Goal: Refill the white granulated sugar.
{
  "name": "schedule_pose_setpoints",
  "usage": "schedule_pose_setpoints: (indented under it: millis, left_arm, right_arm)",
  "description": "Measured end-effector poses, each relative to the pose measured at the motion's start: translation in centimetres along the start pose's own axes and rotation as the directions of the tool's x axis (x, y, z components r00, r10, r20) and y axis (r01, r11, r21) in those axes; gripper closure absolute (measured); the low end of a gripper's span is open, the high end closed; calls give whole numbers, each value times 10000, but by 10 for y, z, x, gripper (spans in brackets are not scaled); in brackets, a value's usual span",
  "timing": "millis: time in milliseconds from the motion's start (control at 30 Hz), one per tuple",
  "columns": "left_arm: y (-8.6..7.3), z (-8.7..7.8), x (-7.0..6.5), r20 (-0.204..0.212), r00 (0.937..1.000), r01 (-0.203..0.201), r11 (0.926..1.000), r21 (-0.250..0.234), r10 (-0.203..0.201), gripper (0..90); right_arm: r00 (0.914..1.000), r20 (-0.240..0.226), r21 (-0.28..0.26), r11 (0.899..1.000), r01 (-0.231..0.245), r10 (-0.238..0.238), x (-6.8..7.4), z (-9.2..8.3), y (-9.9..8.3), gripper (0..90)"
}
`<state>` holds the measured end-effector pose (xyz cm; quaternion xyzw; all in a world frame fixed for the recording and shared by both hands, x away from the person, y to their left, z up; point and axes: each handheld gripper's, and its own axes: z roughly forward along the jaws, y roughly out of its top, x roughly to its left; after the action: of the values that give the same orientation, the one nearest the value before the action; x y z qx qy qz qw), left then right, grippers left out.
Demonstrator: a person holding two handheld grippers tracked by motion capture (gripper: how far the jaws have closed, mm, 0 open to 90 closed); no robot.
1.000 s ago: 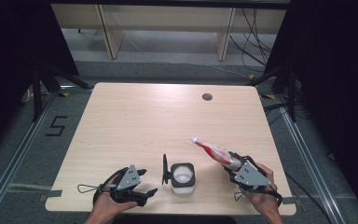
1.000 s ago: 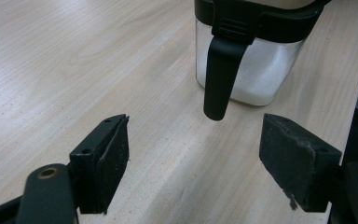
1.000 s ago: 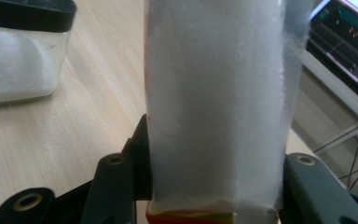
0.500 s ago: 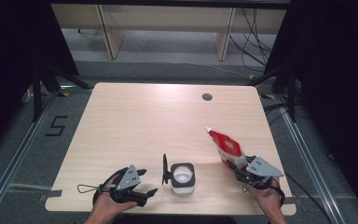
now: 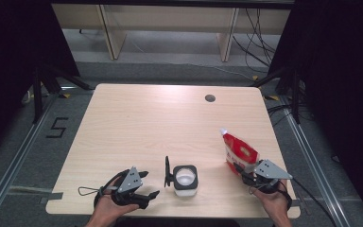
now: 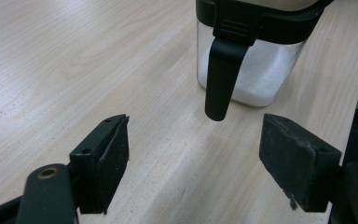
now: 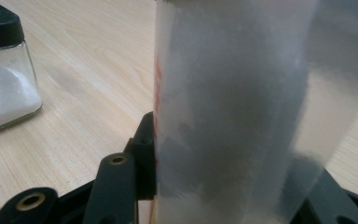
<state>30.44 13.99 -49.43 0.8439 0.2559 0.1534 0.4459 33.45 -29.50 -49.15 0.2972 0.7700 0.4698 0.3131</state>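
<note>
the right tool (image 5: 244,166) gripped the red bag (image 5: 238,150), the left tool (image 5: 147,185) gaped empty beside the jar (image 5: 185,179); the bag probably needed tipping over the jar next.

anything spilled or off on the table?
No spill. The jar of white granules stands upright with its lid flipped open. The red-and-white pouch stands upright, clamped in the right gripper. The left gripper is open, facing the jar.

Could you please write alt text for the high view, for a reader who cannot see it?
At the near edge of a light wooden table, the right tongs grip a red and white pouch that leans away from the person. The left tongs rest open on the table beside a clear, black-rimmed jar of white powder, its black lid raised.
</note>
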Motion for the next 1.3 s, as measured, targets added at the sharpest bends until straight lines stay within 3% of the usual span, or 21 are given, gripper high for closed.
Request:
schedule_pose_setpoints:
  millis: [233, 267, 300, 333, 367, 533, 567, 667, 700, 900, 967, 1067, 1167, 1200, 1267, 1300]
  left_arm:
    - [0, -1, 0, 37, 10000, 23, 10000, 81, -23, 238]
    - [1, -2, 1, 7, 9998, -220, 9997, 73, 220, 238]
    - [0, -1, 0, 17, 10000, -11, 10000, 55, 11, 238]
    - [0, -1, 0, 103, 9999, 53, 10000, 84, -54, 238]
    - [0, -1, 0, 106, 9999, 51, 9999, 89, -52, 238]
    - [0, -1, 0, -11, 10000, 34, 10000, 65, -34, 238]
    - [1, -1, 2, -10, 9996, -272, 9996, 57, 272, 238]
    - [1, -2, 2, -20, 9996, -266, 9996, 68, 266, 238]
    - [0, -1, 0, -7, 10000, 87, 9999, 67, -87, 237]
    - [0, -1, 0, 71, 10000, 61, 10000, 61, -61, 238]
    - [1, -2, 2, 34, 9997, -246, 9996, 104, 245, 238]
    - [0, -2, 1, -68, 10000, 28, 10000, 39, -27, 238]
    - [0, -2, 1, -9, 10000, 38, 10000, 53, -38, 238]
    - [1, -2, 1, -17, 10000, -22, 10000, 55, 22, 238]
    - [0, -2, 0, -45, 10000, 39, 10000, 36, -39, 238]
    - [0, -2, 1, -91, 10000, -26, 9999, 98, 27, 238]
  right_arm:
    - [9995, 223, 81, 9997, -214, 212, -1, -4, -2, 561]
    - [9993, 186, 108, 9994, -326, 324, -2, -6, -3, 561]
    - [9979, 285, 80, 9983, -584, 581, -1, -7, -3, 561]
    - [9988, 205, -66, 9990, -447, 449, -3, -7, -4, 561]
    - [9951, 281, 94, 9954, -949, 946, -1, -9, -4, 561]
    - [9958, 321, -192, 9962, -847, 853, -4, -9, -7, 559]
    - [9961, 260, -163, 9963, -842, 846, -5, -10, -7, 558]
    - [9940, 314, -162, 9944, -1041, 1046, -5, -12, -8, 548]
    - [9927, 385, -134, 9934, -1138, 1142, -5, -14, -8, 543]
    - [9906, 445, -151, 9915, -1289, 1294, -4, -16, -8, 522]
    - [9895, 550, -6, 9910, -1339, 1337, -3, -19, -7, 500]
    - [9890, 545, -102, 9905, -1371, 1375, -5, -22, -7, 431]
    - [9773, 650, -18, 9794, -2020, 2017, -3, -29, -7, 381]
    - [9772, 541, 95, 9785, -2061, 2053, -3, -31, -7, 376]
    - [9682, 689, 157, 9701, -2423, 2407, 0, -35, -7, 353]
    - [9688, 654, 101, 9706, -2403, 2392, -1, -35, -7, 339]
